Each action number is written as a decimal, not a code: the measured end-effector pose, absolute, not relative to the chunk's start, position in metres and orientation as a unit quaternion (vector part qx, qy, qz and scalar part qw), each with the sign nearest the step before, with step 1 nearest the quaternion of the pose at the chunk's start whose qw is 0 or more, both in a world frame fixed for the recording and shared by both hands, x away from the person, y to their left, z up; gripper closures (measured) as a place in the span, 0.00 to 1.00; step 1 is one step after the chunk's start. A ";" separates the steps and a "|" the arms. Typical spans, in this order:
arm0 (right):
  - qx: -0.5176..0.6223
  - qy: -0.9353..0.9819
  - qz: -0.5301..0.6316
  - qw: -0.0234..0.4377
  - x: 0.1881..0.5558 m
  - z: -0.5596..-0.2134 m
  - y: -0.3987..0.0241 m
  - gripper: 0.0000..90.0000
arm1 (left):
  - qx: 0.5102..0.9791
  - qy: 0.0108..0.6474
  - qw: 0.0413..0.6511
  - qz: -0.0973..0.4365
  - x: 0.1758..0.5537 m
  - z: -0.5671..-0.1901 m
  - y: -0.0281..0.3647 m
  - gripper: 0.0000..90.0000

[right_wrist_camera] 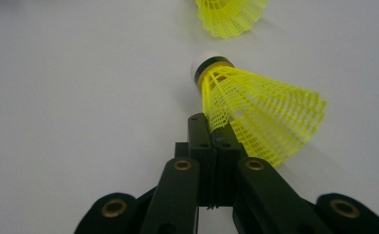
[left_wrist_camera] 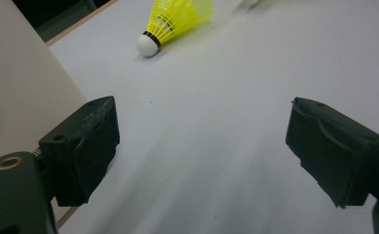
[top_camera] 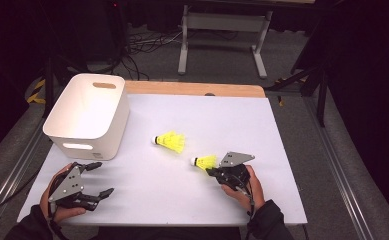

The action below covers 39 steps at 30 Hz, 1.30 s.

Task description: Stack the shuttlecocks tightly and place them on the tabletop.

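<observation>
Right gripper [right_wrist_camera: 215, 127]: jaws pressed together, pinching the skirt edge of the near yellow shuttlecock [right_wrist_camera: 255, 109] on the white table [top_camera: 242, 130]. Left gripper [top_camera: 98, 179]: jaws wide apart, holding nothing, beside the white bin [top_camera: 89, 116]. Second shuttlecock [top_camera: 170, 141] lies farther off, mid-table.

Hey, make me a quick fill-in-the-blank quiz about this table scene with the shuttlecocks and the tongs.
1. The right tongs are shut on the skirt of a ____ shuttlecock.
2. The left tongs stand ____, with nothing between them.
3. The bin beside the left tongs is ____ in colour.
4. The number of shuttlecocks on the table is ____.

Missing words: yellow; open; white; two
</observation>
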State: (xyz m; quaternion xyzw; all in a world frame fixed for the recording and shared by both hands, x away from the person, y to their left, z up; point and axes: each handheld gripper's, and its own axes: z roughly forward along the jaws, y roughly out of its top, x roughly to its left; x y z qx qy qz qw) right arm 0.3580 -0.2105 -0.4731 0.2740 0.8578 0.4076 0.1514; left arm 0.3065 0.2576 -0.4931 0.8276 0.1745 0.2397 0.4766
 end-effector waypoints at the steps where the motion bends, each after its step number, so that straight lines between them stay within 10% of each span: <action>1: 0.274 0.855 0.413 0.154 0.358 -0.472 -0.210 1.00 | 0.828 0.175 0.476 0.240 0.307 -0.493 0.258 0.15; 39: 0.253 0.867 0.412 0.121 0.433 -0.472 -0.154 1.00 | 0.833 0.166 0.475 0.230 0.308 -0.495 0.256 0.15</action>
